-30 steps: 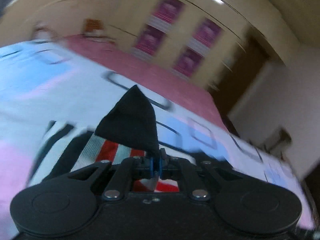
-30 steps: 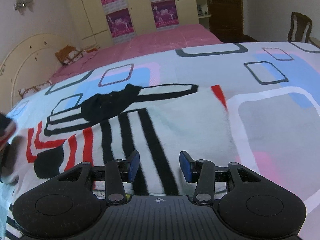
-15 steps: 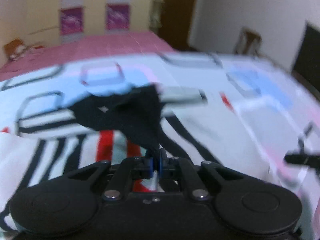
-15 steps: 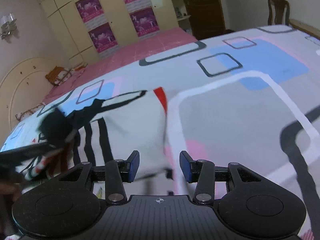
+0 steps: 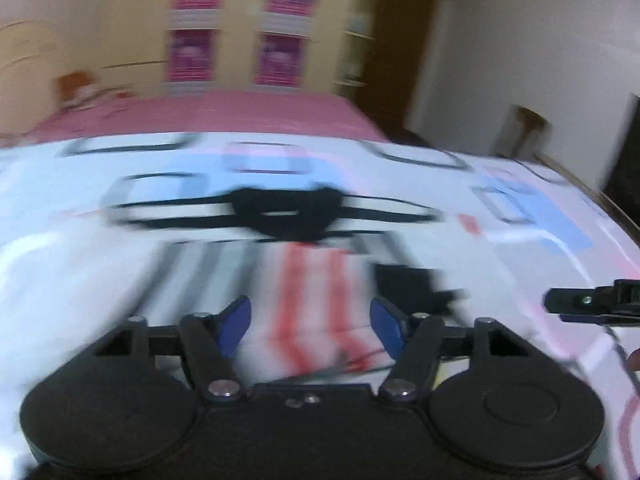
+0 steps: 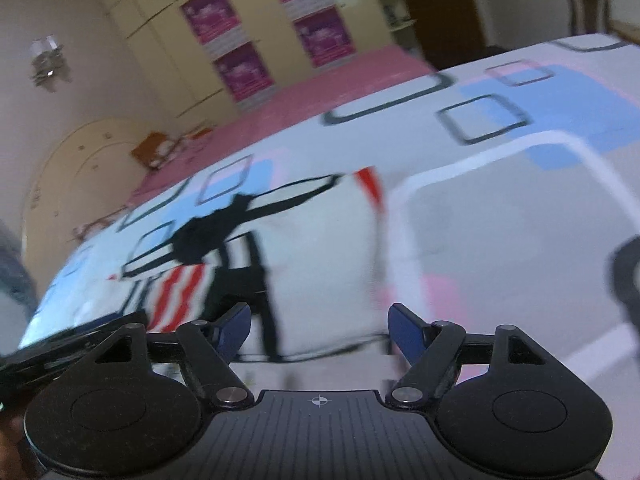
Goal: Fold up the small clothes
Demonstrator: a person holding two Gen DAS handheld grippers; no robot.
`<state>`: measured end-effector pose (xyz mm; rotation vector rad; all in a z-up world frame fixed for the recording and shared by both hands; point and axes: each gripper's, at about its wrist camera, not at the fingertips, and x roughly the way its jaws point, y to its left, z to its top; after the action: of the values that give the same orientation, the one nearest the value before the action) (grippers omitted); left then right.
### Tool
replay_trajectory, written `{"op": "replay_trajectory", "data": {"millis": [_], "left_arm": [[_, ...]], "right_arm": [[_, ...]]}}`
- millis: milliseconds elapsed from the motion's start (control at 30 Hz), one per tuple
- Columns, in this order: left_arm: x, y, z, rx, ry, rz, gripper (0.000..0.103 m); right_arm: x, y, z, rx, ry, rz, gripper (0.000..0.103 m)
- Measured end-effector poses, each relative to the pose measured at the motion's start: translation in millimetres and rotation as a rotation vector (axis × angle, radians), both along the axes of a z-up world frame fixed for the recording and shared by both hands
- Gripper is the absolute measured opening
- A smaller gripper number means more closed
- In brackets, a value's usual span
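A small white shirt (image 5: 280, 264) with black and red stripes and a black collar lies flat on the bed, blurred in the left wrist view. It also shows in the right wrist view (image 6: 312, 256), with a red-striped sleeve folded over its middle. My left gripper (image 5: 310, 318) is open and empty just above the shirt's near edge. My right gripper (image 6: 320, 328) is open and empty at the shirt's right lower edge. The right gripper's tip shows at the right of the left wrist view (image 5: 592, 304).
The bed cover (image 6: 520, 220) is white with blue, pink and grey squares. A pink sheet (image 5: 224, 114) covers the far part of the bed. Wardrobe doors with purple posters (image 6: 280, 24), a wooden door and a chair (image 6: 588, 4) stand behind.
My left gripper has let go of the black shirt corner and opened. The sleeve now lies folded on the shirt. My right gripper has opened wider.
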<state>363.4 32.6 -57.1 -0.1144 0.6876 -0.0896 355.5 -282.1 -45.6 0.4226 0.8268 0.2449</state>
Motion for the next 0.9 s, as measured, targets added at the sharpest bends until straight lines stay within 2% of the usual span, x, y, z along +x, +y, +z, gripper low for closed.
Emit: {"op": "replay_trajectory", "data": {"millis": [167, 267, 367, 433, 467, 500, 533, 600, 633, 667, 700, 733, 800, 900], "left_arm": [[-50, 84, -2, 0.088, 0.053, 0.146, 0.048], [-54, 109, -12, 0.122, 0.097, 0.196, 0.045], [-43, 119, -17, 0.135, 0.108, 0.185, 0.045], [-28, 119, -22, 0.174, 0.122, 0.159, 0.045], [-21, 118, -24, 0.175, 0.119, 0.146, 0.041], [-18, 120, -25, 0.171, 0.109, 0.14, 0.039], [-15, 122, -25, 0.164, 0.103, 0.147, 0.033], [-13, 131, -24, 0.102, 0.093, 0.157, 0.03], [-15, 135, -26, 0.073, 0.09, 0.158, 0.028], [-15, 138, -28, 0.056, 0.096, 0.152, 0.026], [-16, 140, -32, 0.052, 0.096, 0.149, 0.025], [-18, 143, -32, 0.033, 0.092, 0.147, 0.023], [-20, 149, -32, -0.007, 0.075, 0.156, 0.022], [-24, 156, -28, -0.042, 0.036, 0.162, 0.022]], "right_arm": [[24, 31, -15, 0.102, 0.06, 0.037, 0.075], [37, 40, -24, 0.159, 0.1, 0.025, 0.073], [49, 48, -33, 0.198, 0.151, 0.015, 0.07], [56, 52, -38, 0.214, 0.182, -0.001, 0.068], [59, 54, -40, 0.226, 0.194, -0.007, 0.068], [63, 56, -41, 0.232, 0.2, -0.014, 0.065], [65, 59, -41, 0.231, 0.207, -0.018, 0.053], [71, 65, -41, 0.217, 0.227, -0.007, 0.037], [73, 69, -41, 0.208, 0.236, 0.006, 0.036], [74, 73, -40, 0.194, 0.234, 0.013, 0.033], [74, 77, -41, 0.182, 0.229, 0.024, 0.008], [74, 84, -41, 0.163, 0.224, 0.04, 0.003], [68, 92, -28, 0.123, 0.145, 0.053, 0.003], [48, 98, 10, 0.096, -0.047, 0.082, 0.003]]}}
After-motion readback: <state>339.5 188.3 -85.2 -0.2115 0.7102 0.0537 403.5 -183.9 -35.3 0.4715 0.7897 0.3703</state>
